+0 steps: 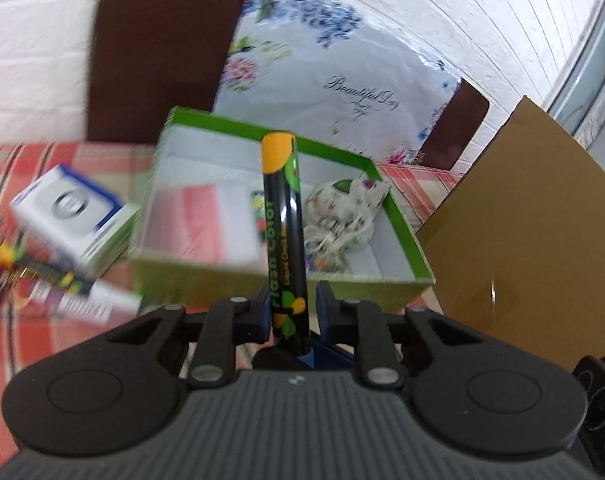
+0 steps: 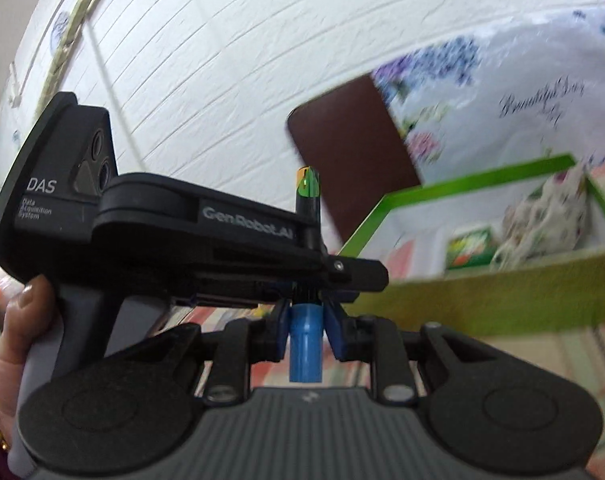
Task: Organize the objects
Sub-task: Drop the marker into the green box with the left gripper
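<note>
I've got a marker in each gripper, mid-carry toward the green box [image 1: 398,216]. Left gripper [image 1: 292,312] is clamped on the black "Flash Color" marker [image 1: 284,216], held near its lower end, orange cap up and standing roughly upright in front of the box's near wall. Right gripper [image 2: 304,322] is clamped on a blue marker [image 2: 305,354]; only its blue barrel shows between the pads, tip hidden behind the left unit. In the right wrist view the left gripper crosses directly in front of mine, so the two tools are close together. That's the main obstruction: I'd separate them before lowering either one. Next move, as I read it: bring the left marker over the near wall, tilt it flat, and let go in the bare white part of the floor. Box already holds a floral cloth pouch [image 1: 348,212] toward its right wall and a pink-and-white flat item [image 1: 206,220] toward its left. Outside it on the checked tablecloth [image 1: 418,184]: a white-and-blue carton [image 1: 68,216] touching the box's left wall, more packets at the table's left edge (blurred). A brown cardboard panel [image 1: 522,216] stands just right of the box, limiting approach from that side.
</note>
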A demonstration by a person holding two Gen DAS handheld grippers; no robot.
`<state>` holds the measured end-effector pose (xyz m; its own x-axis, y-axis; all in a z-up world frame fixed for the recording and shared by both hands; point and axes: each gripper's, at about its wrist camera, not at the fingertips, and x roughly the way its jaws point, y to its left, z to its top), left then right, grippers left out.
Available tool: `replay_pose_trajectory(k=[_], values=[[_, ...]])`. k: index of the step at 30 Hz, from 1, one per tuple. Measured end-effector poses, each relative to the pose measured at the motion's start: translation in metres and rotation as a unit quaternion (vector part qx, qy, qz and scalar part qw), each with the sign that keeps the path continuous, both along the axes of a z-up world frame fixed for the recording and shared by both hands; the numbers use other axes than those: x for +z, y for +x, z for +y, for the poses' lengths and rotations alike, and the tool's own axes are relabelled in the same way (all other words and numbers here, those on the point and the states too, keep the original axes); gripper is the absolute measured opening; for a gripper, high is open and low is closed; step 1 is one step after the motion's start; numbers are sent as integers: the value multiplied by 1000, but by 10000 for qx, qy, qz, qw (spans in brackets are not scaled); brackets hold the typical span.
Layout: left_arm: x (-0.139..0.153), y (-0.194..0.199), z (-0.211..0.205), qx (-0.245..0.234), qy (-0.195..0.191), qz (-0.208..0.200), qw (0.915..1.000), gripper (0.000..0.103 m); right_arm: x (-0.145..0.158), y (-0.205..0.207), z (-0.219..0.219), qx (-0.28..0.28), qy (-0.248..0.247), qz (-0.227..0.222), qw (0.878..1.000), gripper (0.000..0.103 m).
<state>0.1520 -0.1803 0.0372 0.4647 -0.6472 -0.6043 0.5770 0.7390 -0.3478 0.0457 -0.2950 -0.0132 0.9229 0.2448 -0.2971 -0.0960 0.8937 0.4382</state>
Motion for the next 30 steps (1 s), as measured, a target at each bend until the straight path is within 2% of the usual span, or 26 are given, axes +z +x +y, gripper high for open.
replay_pose_trajectory(k=[3, 6, 7, 8, 9, 10, 11, 12, 15, 16, 23, 27, 30], values=[[6, 17, -31, -134, 135, -279, 9994, 24, 2, 21, -22, -307, -123, -128, 9994, 20], [6, 34, -60, -192, 199, -392, 9988, 26, -3, 42, -43, -611, -271, -152, 9976, 20], [4, 40, -67, -187, 261, -436, 9985, 30, -5, 47, -47, -759, -359, -164, 9963, 20], [1, 45, -74, -184, 318, -474, 9982, 42, -10, 52, -51, -963, -503, -203, 9939, 21], [-2, 48, -78, -137, 395, -531, 9977, 45, -17, 56, -54, -1167, -650, -206, 9908, 24], [-6, 51, -82, -55, 504, -579, 9970, 46, -24, 57, -58, -1298, -700, -133, 9890, 37], [-9, 52, -81, 11, 583, -591, 9965, 46, -30, 56, -62, -1394, -651, -47, 9881, 42], [-11, 51, -78, 28, 569, -576, 9967, 46, -35, 51, -64, -1442, -610, -106, 9876, 41], [-15, 43, -56, 52, 414, -595, 9974, 48, -36, 36, -55, -1441, -874, -376, 9850, 49], [-13, 38, -48, 109, 357, -639, 9973, 48, -37, 33, -51, -1401, -961, -411, 9846, 56], [-14, -12, 42, 471, -14, -781, 9958, 52, -35, -2, -17, -1033, -1094, -481, 9874, 56], [-40, -29, 101, 1009, 305, -513, 9931, 52, -42, -20, 7, -431, -1000, -222, 9938, 56], [-66, -32, 148, 1570, 479, -131, 9863, 52, -44, -16, 27, 29, -1004, 28, 9949, 56]])
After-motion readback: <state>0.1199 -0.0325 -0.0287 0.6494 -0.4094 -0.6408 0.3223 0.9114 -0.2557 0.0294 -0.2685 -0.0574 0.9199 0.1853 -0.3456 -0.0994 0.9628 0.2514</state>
